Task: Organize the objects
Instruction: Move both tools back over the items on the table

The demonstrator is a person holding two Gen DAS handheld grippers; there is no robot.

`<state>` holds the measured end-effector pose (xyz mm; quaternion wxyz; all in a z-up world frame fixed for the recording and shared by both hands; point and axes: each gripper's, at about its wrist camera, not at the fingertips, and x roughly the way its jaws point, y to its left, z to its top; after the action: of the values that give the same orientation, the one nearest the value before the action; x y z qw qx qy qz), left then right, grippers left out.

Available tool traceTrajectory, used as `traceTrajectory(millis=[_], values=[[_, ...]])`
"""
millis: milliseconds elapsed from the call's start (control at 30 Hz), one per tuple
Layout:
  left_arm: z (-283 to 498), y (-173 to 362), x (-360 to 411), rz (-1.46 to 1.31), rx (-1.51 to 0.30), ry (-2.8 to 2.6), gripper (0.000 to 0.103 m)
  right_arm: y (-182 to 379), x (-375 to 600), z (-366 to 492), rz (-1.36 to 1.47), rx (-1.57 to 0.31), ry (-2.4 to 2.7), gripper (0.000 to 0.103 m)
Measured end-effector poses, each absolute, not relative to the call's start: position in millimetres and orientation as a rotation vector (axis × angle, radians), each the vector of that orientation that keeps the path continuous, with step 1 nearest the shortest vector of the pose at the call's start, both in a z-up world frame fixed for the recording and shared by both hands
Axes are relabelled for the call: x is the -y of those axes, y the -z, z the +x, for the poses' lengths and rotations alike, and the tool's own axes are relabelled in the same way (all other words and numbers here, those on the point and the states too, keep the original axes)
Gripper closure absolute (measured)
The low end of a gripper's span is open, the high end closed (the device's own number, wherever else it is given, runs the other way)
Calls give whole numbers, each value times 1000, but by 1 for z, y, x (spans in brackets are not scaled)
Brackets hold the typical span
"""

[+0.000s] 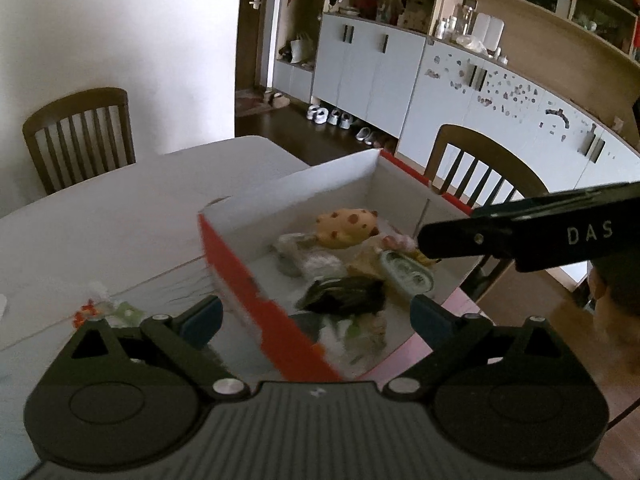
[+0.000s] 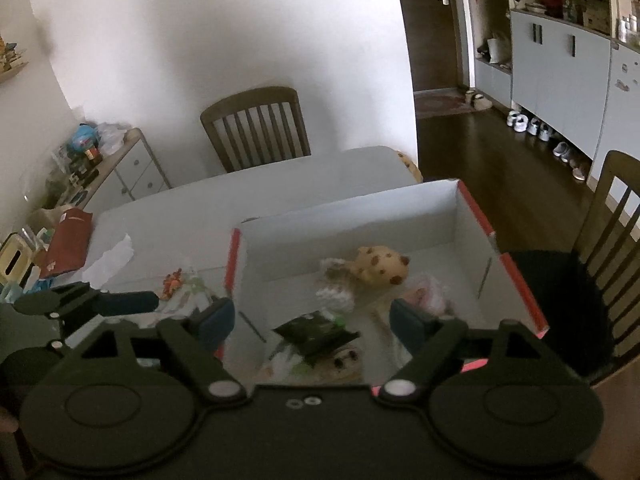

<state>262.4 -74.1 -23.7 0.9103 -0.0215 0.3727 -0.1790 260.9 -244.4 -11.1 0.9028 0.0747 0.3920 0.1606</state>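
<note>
Since the red-sided box already holds most of the clutter, it sits right of centre in the right wrist view, open-topped, near the table's right-hand edge, with a spotted yellow plush toy toward its middle, a dark green packet nearer the bottom of the frame and some pale wrappers I cannot identify between them. The right gripper hangs over the box with its jaws spread and nothing between them; the left gripper is likewise spread and empty, straddling the near red wall low in its own view. What worries me is that wall: it looks like thin cardboard, and a finger coming down on the rim could crumple it or shove the whole box toward the table edge, where the pink strip at the lower right of the left view suggests there is little margin. The two tools are also near each other over the box and could knock together. Left of the box, a small orange-and-white trinket in crinkly plastic lies on the white table, apparently not yet put away, and being so light it may slide rather than be pinched. Beyond, two slatted wooden chairs, a dark wood floor, pale grey cabinets with shoes lined beneath them at the upper right, and a cluttered sideboard at the left.
</note>
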Motion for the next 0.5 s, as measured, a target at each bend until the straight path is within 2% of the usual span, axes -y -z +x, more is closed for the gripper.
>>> traceTrajectory(millis=[500], values=[[248, 42, -57, -91, -785, 311, 3, 14, 134, 246, 91, -821, -367, 18]])
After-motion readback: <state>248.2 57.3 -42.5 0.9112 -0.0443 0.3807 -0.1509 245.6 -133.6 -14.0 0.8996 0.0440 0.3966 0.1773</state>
